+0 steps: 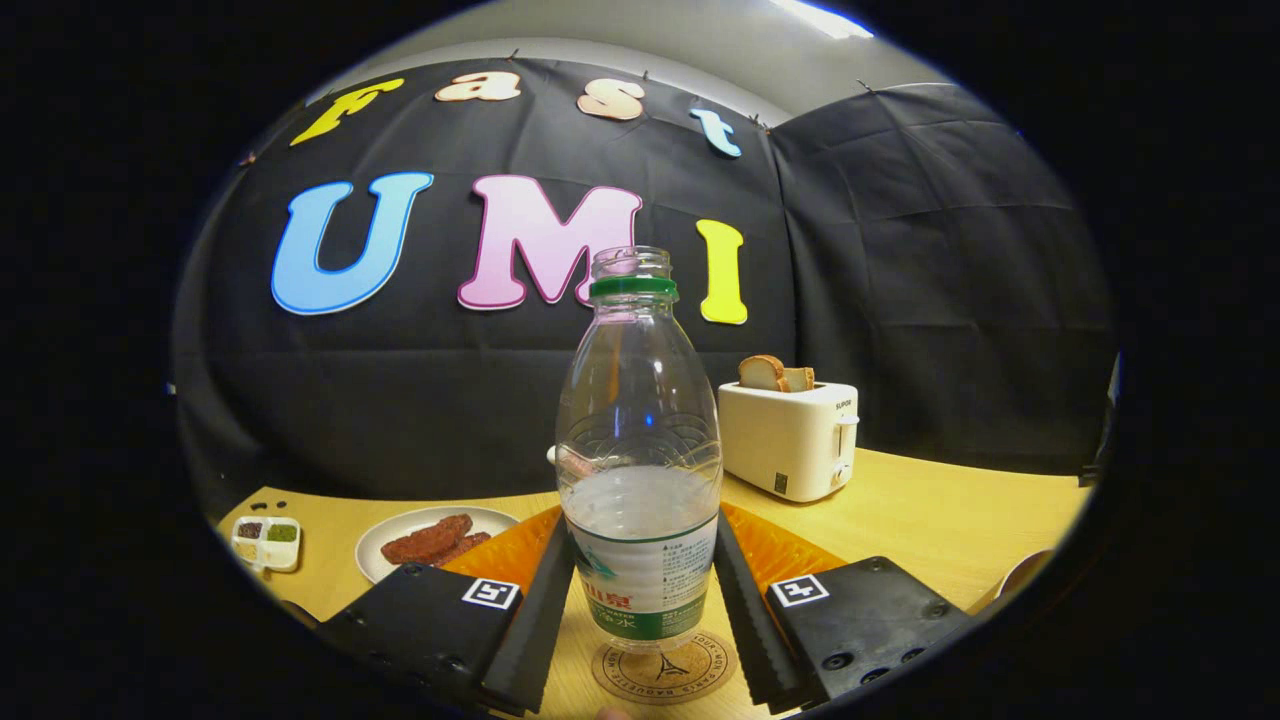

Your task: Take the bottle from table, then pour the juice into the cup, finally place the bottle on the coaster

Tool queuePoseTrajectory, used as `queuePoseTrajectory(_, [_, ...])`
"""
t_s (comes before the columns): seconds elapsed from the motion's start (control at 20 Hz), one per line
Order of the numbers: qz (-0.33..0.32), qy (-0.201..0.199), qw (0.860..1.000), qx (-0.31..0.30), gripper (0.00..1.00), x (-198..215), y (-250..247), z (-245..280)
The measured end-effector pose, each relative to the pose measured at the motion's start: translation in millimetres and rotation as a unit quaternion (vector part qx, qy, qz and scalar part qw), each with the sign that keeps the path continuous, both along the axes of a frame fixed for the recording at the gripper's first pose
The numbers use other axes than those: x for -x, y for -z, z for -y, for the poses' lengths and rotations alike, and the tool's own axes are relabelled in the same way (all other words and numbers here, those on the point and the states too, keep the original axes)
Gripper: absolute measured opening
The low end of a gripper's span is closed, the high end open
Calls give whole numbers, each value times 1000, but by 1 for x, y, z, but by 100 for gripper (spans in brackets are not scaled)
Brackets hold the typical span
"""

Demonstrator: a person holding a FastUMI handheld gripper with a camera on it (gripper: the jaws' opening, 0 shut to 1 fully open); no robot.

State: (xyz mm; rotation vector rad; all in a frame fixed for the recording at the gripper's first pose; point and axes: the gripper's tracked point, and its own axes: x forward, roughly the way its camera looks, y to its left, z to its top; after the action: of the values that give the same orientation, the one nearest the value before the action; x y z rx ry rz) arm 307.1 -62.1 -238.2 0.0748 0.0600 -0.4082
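A clear plastic bottle (pixel 640 470) with a green neck ring and no cap stands upright between my fingers. It is about half full of clear liquid. Its base sits on or just over a round cork coaster (pixel 665 668) on the wooden table; I cannot tell if they touch. My gripper (pixel 640 590) is shut on the bottle, with both fingers pressed against its labelled lower part. A small white piece (pixel 552 456) peeks out behind the bottle's left side; most of that object is hidden.
An orange mat (pixel 500 552) lies just beyond the fingers, behind the bottle. A white plate of sausages (pixel 430 540) and a small condiment tray (pixel 266 541) sit to the left. A white toaster (pixel 790 440) holding bread stands at the back right.
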Motion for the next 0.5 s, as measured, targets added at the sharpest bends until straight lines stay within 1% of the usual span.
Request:
queuePoseTrajectory(0.3, [-18,19,1000,14,76,3,17,0])
queuePoseTrajectory(0.5, [-33,22,999,18,76,4,30,2])
